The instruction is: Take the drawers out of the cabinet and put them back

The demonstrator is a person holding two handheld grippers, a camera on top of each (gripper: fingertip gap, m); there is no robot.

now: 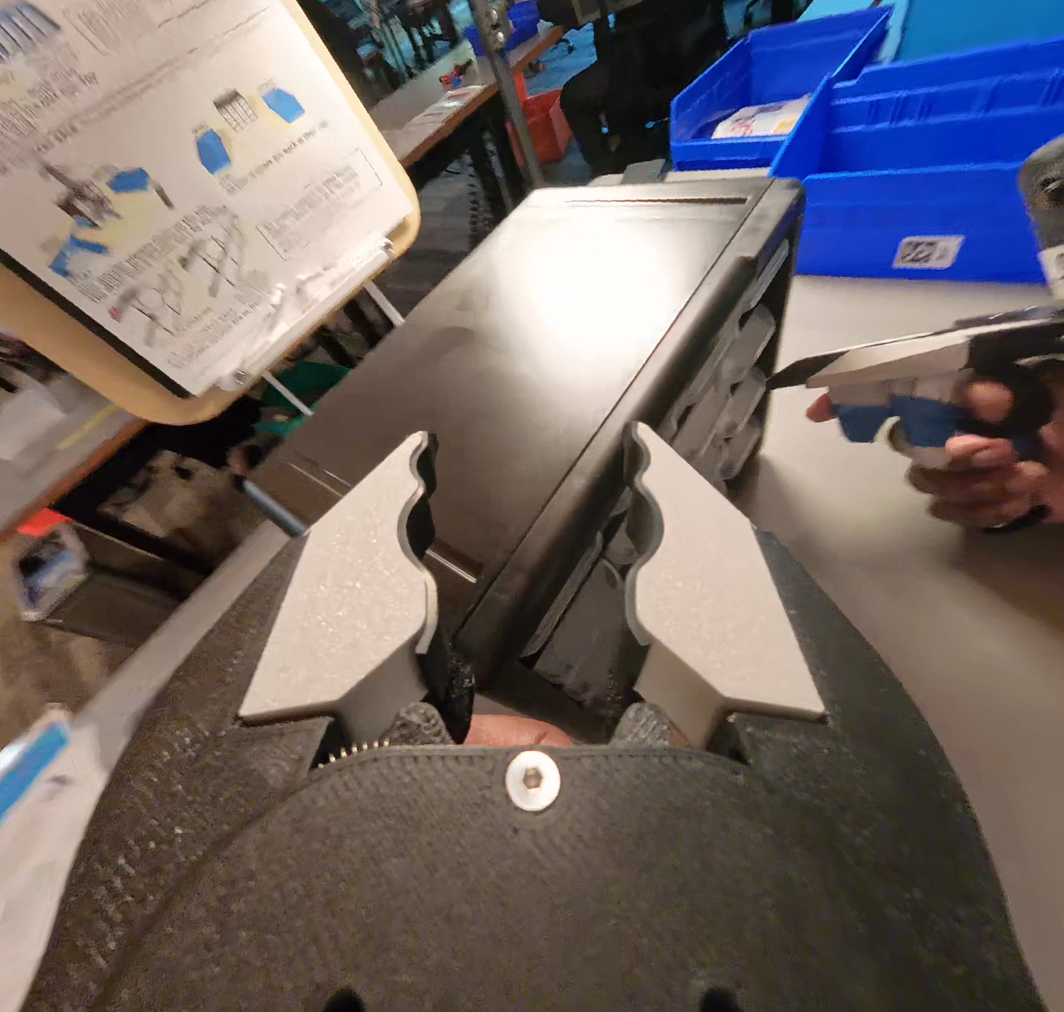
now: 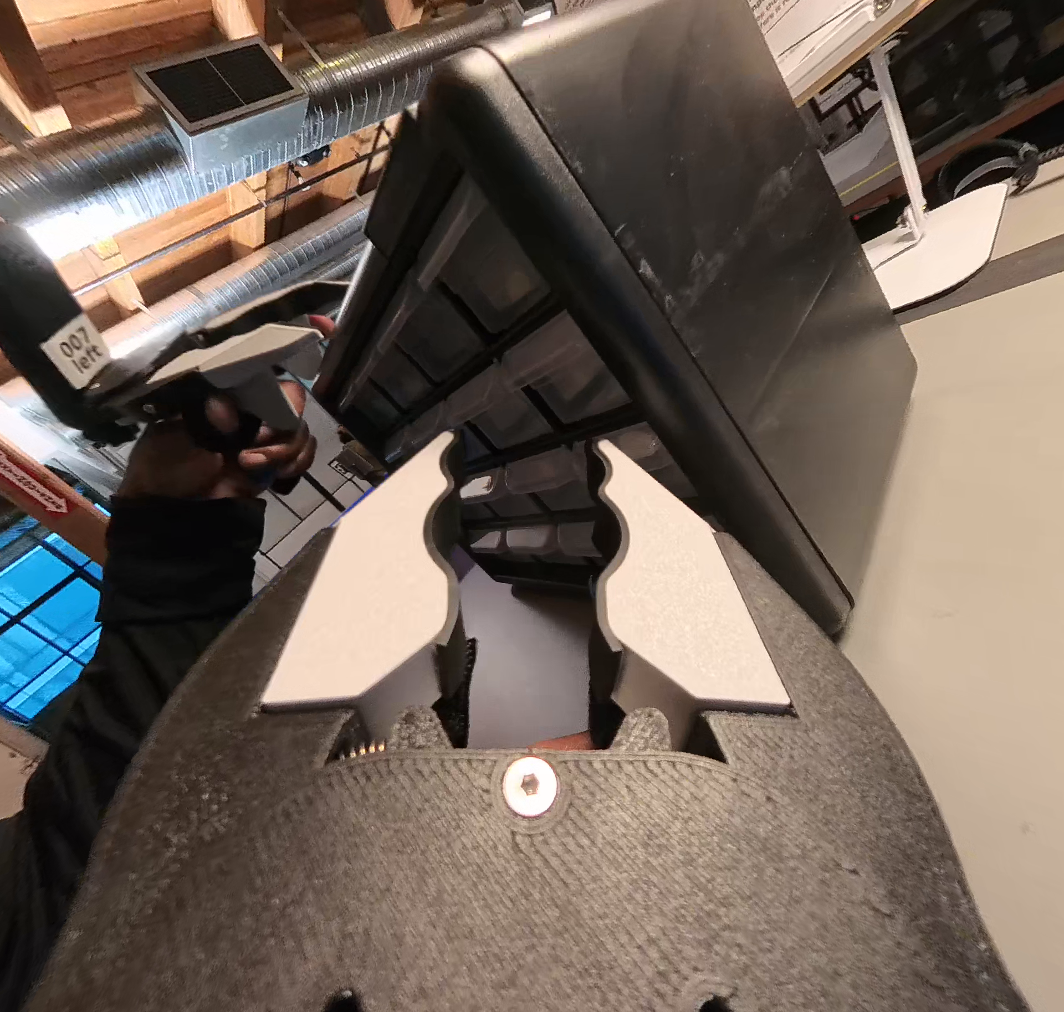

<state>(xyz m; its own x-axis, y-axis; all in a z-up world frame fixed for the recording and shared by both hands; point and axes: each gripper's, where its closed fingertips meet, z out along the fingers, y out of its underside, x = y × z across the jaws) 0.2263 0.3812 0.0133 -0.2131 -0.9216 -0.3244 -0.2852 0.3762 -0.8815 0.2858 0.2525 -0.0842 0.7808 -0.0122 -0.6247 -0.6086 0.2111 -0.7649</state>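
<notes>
Cabinet (image 1: 576, 351), frame centre: your left gripper (image 1: 529, 524) straddles its edge, jaws apart; steady it. Right gripper (image 2: 524, 524), jaws parted, empty: take one drawer (image 2: 541, 469).

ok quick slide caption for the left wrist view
Left gripper open astride the black cabinet's front edge, right gripper reaching its drawers.

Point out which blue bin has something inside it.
The farther, left-hand blue bin, behind the black cabinet: a white printed package lies in it. The nearer blue bin, bearing a code sticker, shows no contents.
</notes>
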